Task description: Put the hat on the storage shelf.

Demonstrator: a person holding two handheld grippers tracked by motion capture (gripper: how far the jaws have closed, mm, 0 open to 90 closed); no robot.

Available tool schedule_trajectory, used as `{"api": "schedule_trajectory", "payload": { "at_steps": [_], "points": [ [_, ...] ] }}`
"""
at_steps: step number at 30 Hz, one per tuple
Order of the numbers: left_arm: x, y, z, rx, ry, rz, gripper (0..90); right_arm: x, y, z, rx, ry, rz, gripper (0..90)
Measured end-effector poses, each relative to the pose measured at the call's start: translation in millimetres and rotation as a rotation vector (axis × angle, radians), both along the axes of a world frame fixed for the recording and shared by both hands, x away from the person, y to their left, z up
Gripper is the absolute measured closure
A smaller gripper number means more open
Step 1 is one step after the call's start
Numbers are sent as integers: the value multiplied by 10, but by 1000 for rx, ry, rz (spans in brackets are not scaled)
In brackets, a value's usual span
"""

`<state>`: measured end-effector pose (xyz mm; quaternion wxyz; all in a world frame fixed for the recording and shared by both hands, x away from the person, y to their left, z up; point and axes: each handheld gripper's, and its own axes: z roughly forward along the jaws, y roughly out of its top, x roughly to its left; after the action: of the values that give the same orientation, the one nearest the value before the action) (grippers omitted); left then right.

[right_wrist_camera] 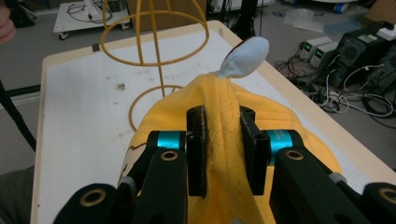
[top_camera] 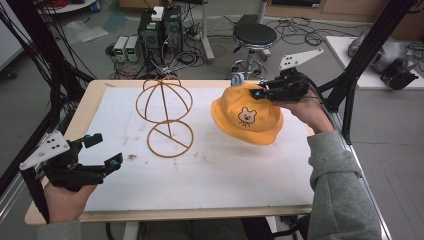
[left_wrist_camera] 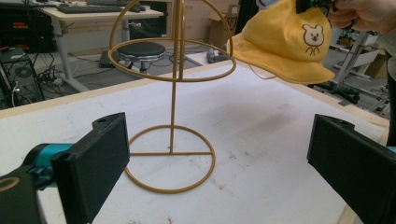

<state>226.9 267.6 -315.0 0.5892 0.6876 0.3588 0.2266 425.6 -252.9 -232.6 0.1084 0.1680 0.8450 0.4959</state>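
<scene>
A yellow bucket hat (top_camera: 247,119) with a bear face and a pale blue ear hangs above the table's right side. My right gripper (top_camera: 260,93) is shut on a fold of its crown; in the right gripper view both pads pinch the yellow fabric (right_wrist_camera: 223,135), with the blue ear (right_wrist_camera: 243,58) just beyond them. A gold wire hat stand (top_camera: 165,116) with a round base and a dome top stands left of the hat, apart from it. My left gripper (top_camera: 104,151) rests open near the front left edge with nothing between its fingers; its view faces the stand (left_wrist_camera: 173,102) and the hat (left_wrist_camera: 289,44).
A white mat (top_camera: 210,170) covers the wooden table (top_camera: 95,95). Behind the table are a black stool (top_camera: 254,36), computer boxes (top_camera: 160,30) and loose cables on the floor. Black frame posts (top_camera: 372,45) rise at the right.
</scene>
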Motion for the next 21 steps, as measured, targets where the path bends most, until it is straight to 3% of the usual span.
{"api": "schedule_trajectory", "payload": {
  "at_steps": [13,18,21],
  "points": [
    [0,15,0,-5,0,3,61,-213,-44,280,11,-22,3,763],
    [4,13,1,-7,0,2,61,-313,-2,378,-11,-46,-2,763],
    [-1,9,8,-5,-4,-1,61,-350,8,456,17,-58,4,763]
  ]
}}
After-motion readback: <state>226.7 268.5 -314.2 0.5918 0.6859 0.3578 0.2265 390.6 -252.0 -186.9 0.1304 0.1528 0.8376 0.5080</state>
